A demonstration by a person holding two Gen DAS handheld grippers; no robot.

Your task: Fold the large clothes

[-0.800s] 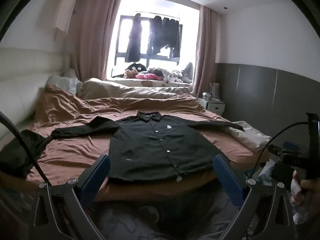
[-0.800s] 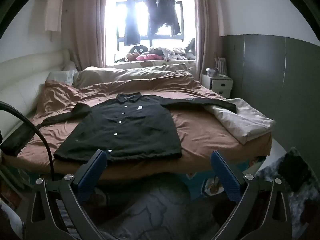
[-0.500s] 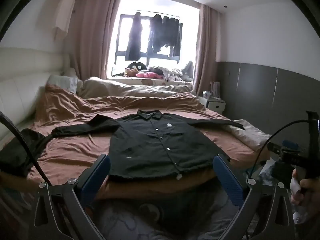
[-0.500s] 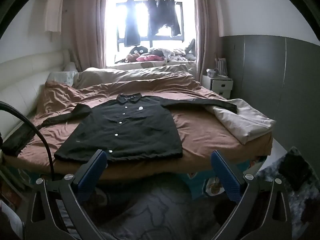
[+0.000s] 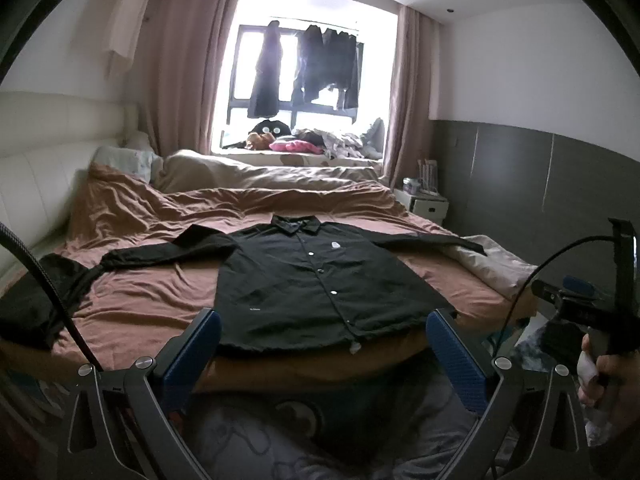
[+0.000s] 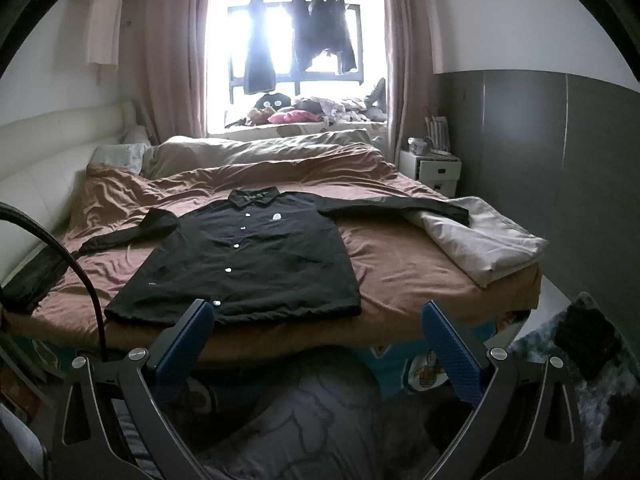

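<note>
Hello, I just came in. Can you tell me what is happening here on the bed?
A person holds a two-finger tool in each hand and faces a black button shirt spread flat, front up, on the brown bed cover, sleeves stretched out to both sides. The left tool and the right tool are both open and hold nothing; they hover short of the shirt's bottom hem. No fold is made yet.

One black button-up shirt (image 5: 320, 280) lies spread on one bed (image 5: 160, 292), showing five white buttons down its front in the right wrist view. One white folded blanket (image 6: 480, 240) lies on the bed's right corner. One white nightstand (image 6: 434, 172) stands beside the bed. Two pink curtains (image 6: 172, 60) flank the window beyond the bed.
</note>
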